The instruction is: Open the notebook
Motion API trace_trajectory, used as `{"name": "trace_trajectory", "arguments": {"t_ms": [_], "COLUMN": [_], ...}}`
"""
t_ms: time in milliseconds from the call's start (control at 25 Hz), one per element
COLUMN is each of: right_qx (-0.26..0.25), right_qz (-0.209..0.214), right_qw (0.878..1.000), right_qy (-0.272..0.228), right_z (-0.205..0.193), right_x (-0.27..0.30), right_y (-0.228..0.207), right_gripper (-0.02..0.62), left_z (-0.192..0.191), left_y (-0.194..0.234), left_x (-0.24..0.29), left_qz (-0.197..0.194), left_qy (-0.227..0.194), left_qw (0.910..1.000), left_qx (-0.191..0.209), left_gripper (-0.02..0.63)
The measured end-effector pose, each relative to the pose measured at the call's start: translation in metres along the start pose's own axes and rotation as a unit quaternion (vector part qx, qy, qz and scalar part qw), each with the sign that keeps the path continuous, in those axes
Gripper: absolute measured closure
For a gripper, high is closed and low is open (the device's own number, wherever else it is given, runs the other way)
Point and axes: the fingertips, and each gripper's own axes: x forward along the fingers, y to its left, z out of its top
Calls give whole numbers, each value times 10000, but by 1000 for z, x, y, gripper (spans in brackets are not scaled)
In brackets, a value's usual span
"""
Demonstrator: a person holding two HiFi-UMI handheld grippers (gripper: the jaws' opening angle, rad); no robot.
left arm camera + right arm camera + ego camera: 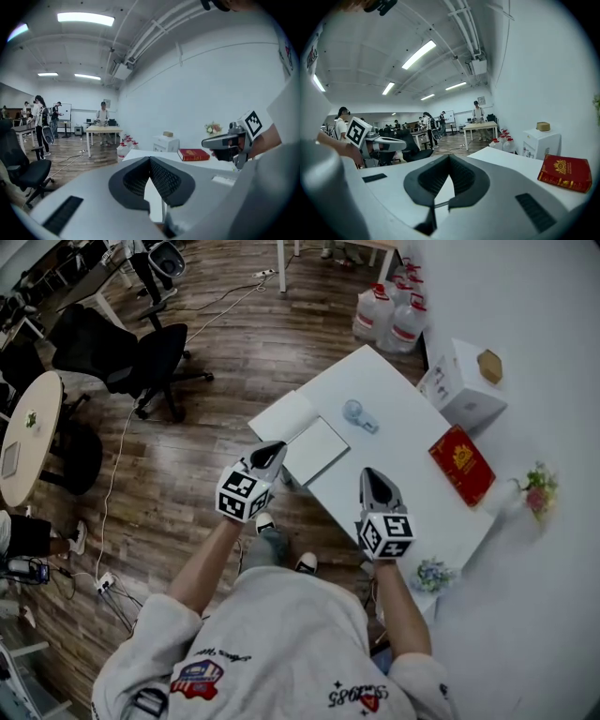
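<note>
Left gripper [270, 454] and right gripper [373, 476] were both closed, empty. Notebook [305, 442] lay at the table's [394, 399] left edge, apparently open. The gold print on the red book [461, 465] was unreadable.

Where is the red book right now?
In the head view, the red book lies on the right side of the white table, with the white box beyond it and pink flowers to its right.

head: steeply down over table [394, 427] | gripper views: level across it | shared: red book [461, 465]
</note>
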Motion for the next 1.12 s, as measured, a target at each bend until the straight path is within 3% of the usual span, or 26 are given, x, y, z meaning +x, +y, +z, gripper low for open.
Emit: {"name": "trace_trajectory", "arguments": {"t_ms": [360, 600, 1120], "right_qx": [-57, 13, -56], "right_qz": [191, 232, 230], "right_qw": [9993, 9976, 9970], "right_qy": [-317, -646, -738], "right_z": [22, 45, 47], "right_x": [-6, -17, -21], "right_y": [9, 15, 21], "right_gripper": [604, 604, 604], "left_z": [56, 79, 70], "left_y": [-23, -37, -36], "left_x": [-22, -33, -42], "left_qz": [31, 2, 46], "left_qy": [-687, -921, -935], "left_qw": [9975, 9951, 9954], "left_qx": [164, 362, 228], "left_gripper": [601, 601, 601]}}
